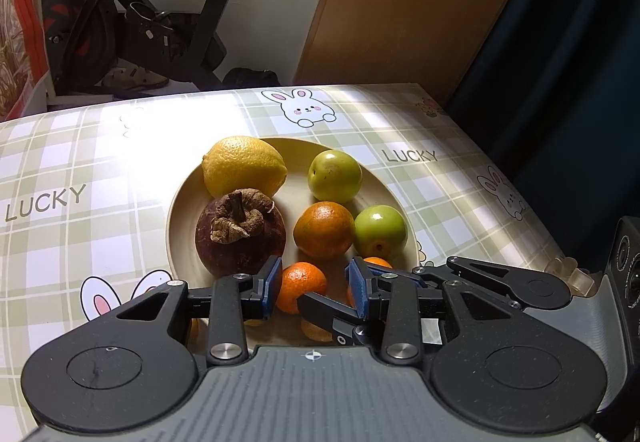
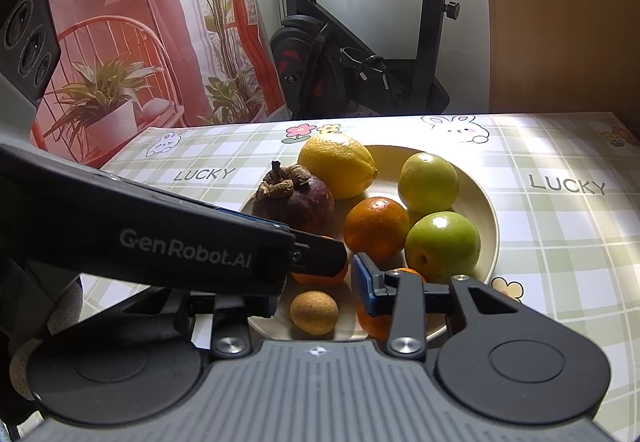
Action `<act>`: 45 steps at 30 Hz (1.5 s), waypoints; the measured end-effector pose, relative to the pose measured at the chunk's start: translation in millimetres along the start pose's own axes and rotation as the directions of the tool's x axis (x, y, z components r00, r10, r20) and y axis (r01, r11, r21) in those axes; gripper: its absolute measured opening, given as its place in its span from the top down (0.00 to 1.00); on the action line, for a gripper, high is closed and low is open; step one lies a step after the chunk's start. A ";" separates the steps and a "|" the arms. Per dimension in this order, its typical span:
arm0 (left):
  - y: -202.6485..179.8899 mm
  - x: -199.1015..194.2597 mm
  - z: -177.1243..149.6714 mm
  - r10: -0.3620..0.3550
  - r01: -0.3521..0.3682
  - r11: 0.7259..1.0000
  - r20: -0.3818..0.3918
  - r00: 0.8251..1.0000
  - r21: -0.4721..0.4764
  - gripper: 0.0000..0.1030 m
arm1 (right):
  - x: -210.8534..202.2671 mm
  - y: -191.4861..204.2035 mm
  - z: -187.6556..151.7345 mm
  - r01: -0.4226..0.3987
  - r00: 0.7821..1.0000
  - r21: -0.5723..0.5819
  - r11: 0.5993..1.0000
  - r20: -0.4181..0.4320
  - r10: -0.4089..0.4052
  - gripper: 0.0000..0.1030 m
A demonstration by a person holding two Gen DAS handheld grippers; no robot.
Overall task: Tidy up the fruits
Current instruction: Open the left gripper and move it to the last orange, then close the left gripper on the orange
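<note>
The fruits are gathered on the cream plate (image 1: 184, 202), where both grippers stand partly open with nothing seen clamped: the left gripper (image 1: 314, 288) straddles a small mandarin (image 1: 301, 284), and the right gripper (image 2: 320, 282) is crossed by the left one. A collision or a nudged fruit rolling off is risked if either is advanced.
</note>
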State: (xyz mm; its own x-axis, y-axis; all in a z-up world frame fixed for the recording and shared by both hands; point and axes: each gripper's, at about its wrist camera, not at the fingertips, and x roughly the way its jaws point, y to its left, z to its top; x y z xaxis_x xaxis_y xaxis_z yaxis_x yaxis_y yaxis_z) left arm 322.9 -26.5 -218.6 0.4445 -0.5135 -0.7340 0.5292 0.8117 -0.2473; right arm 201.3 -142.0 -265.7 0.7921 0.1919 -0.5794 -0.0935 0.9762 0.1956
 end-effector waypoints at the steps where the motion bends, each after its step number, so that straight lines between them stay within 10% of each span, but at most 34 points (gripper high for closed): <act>1: 2.2 -4.5 0.6 -0.004 0.004 1.000 0.007 1.000 0.001 0.61 | -0.8 0.5 0.0 0.001 1.000 -0.001 1.000 0.001 -0.001 0.61; 22: 82.3 -34.1 -13.1 0.074 -0.073 0.992 0.010 0.997 -0.103 0.50 | 3.9 50.4 0.8 -0.085 0.996 -0.134 0.987 -0.017 0.083 0.61; 45: 113.5 -26.9 -53.8 -0.019 0.009 0.988 -0.062 0.998 -0.156 0.67 | 18.0 69.7 -8.7 -0.111 0.992 -0.202 0.973 -0.076 0.098 0.58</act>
State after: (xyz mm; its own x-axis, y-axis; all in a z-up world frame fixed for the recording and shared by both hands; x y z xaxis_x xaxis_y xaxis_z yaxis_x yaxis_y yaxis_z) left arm 332.2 94.5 -261.0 0.3885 -0.5102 -0.7673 0.4136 0.8407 -0.3496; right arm 203.8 -69.6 -269.4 0.7308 0.2935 -0.6162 -0.3009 0.9489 0.0951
